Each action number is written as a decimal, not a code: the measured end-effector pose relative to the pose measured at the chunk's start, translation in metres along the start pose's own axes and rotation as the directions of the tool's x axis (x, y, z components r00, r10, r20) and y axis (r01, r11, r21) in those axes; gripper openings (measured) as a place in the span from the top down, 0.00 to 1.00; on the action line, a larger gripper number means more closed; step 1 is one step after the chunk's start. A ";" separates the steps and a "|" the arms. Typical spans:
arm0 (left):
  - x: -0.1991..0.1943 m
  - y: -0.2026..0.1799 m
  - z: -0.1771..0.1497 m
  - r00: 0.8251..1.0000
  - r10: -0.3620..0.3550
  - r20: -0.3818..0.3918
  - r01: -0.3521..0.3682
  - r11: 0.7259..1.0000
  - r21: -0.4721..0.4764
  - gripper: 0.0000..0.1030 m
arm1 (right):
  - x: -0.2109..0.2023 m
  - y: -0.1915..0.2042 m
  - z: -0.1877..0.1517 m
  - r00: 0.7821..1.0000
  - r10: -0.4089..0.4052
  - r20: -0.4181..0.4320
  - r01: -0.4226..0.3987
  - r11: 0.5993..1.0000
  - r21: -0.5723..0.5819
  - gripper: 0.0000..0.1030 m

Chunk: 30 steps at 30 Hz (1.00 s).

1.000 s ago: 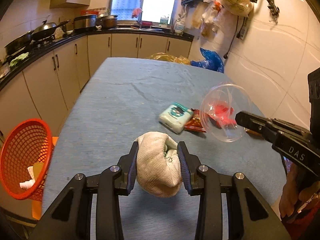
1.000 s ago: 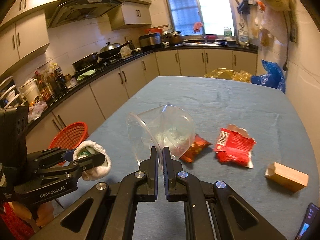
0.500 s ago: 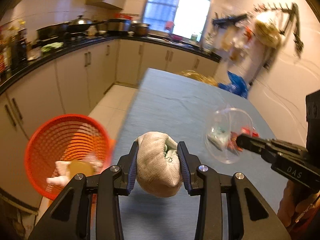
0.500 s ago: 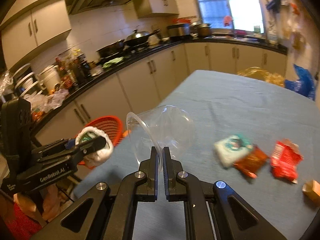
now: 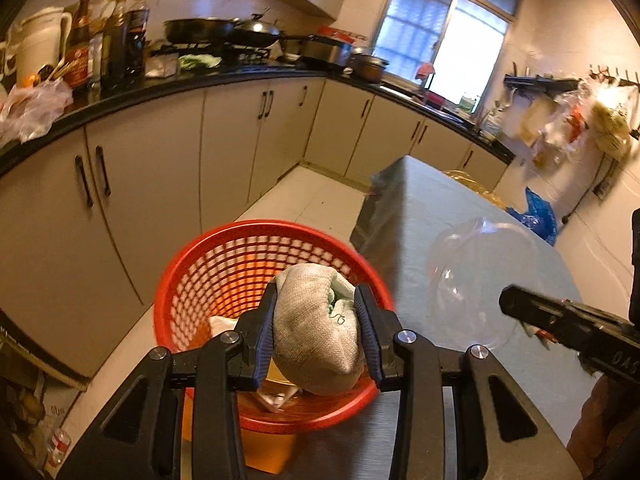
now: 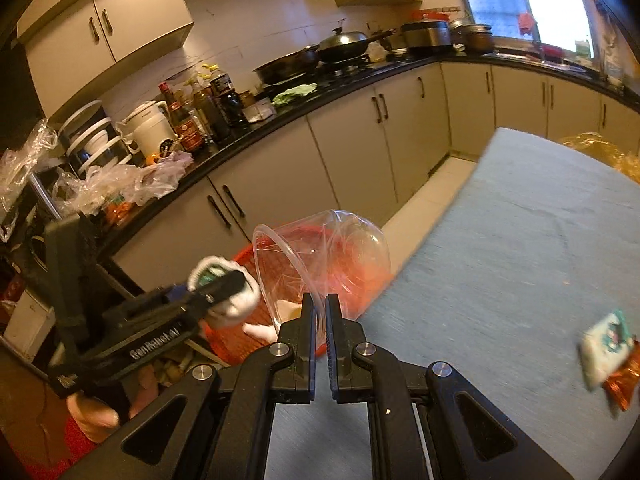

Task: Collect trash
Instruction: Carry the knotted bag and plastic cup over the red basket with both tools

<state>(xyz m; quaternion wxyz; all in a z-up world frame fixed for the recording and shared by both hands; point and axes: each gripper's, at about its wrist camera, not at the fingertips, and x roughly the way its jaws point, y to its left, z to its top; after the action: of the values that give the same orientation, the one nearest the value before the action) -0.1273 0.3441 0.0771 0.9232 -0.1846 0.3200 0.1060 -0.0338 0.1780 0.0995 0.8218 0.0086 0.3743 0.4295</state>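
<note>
The left tool (image 5: 316, 320) reaches forward and slightly downward, its two fingers clamped on either side of a bundled white cloth (image 5: 316, 328). The cloth hangs above the open mouth of a red mesh basket (image 5: 240, 256), which sits on the tiled floor (image 5: 312, 200) beside the near corner of the surface (image 5: 424, 216). Some pale scraps already lie inside the basket.

To the right, the right tool (image 6: 319, 312) is held level over the surface's edge, pointing toward the basket. Its fingers are pressed nearly together, pinching the rim of a clear plastic cup (image 6: 332, 256). The cup is tipped on its side, with its mouth facing left and its base pointing away. In the right wrist view the basket shows through the cup's wall, and the left tool with its cloth sits just left of the cup.

The surface is covered in a blue-grey cloth and runs away toward a window. On its far right side, well away from both tools, lie a white and teal packet (image 6: 606, 344) and an orange wrapper (image 6: 624, 380), touching each other.

A strip of floor separates the surface from a long row of beige cabinets (image 5: 152, 176). The basket stands in that strip, with open floor beyond it.
</note>
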 end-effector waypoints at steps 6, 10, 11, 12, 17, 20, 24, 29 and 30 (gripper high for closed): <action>0.009 0.011 0.000 1.000 0.011 -0.006 -0.011 1.000 -0.004 0.65 | 0.020 0.000 0.009 0.998 0.060 -0.016 -0.060 0.997 0.050 0.95; 0.016 0.016 -0.003 1.000 0.011 -0.016 -0.011 1.000 -0.005 0.65 | 0.030 0.001 0.014 0.996 0.085 -0.029 -0.083 0.994 0.072 0.95; 0.018 0.018 -0.003 1.000 0.011 -0.018 -0.011 1.000 -0.007 0.65 | 0.032 0.001 0.014 0.995 0.092 -0.032 -0.089 0.993 0.077 0.95; 0.019 0.019 -0.003 1.000 0.010 -0.019 -0.010 1.000 -0.010 0.65 | 0.033 0.001 0.014 0.995 0.097 -0.035 -0.094 0.992 0.081 0.95; 0.023 0.025 -0.004 1.000 0.007 -0.024 -0.007 1.000 -0.016 0.65 | 0.041 0.001 0.015 0.992 0.120 -0.046 -0.115 0.989 0.098 0.95; 0.024 0.026 -0.005 1.000 0.008 -0.022 -0.008 1.000 -0.014 0.65 | 0.044 -0.001 0.016 0.991 0.123 -0.048 -0.118 0.987 0.107 0.95; 0.029 0.029 -0.007 1.000 0.005 -0.027 -0.006 1.000 -0.013 0.65 | 0.052 -0.002 0.017 0.988 0.138 -0.063 -0.130 0.983 0.127 0.95; 0.030 0.029 -0.008 1.000 0.012 -0.027 -0.013 1.000 -0.008 0.61 | 0.062 -0.005 0.016 0.984 0.153 -0.090 -0.137 0.977 0.162 0.94; 0.029 0.028 -0.008 1.000 0.013 -0.026 -0.013 1.000 -0.008 0.57 | 0.063 -0.006 0.016 0.984 0.150 -0.092 -0.133 0.976 0.173 0.92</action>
<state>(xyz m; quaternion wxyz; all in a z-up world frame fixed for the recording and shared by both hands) -0.1186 0.3689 0.0453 0.9175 -0.1878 0.3325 0.1109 0.0028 0.2239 0.0707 0.7648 0.0814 0.4496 0.4542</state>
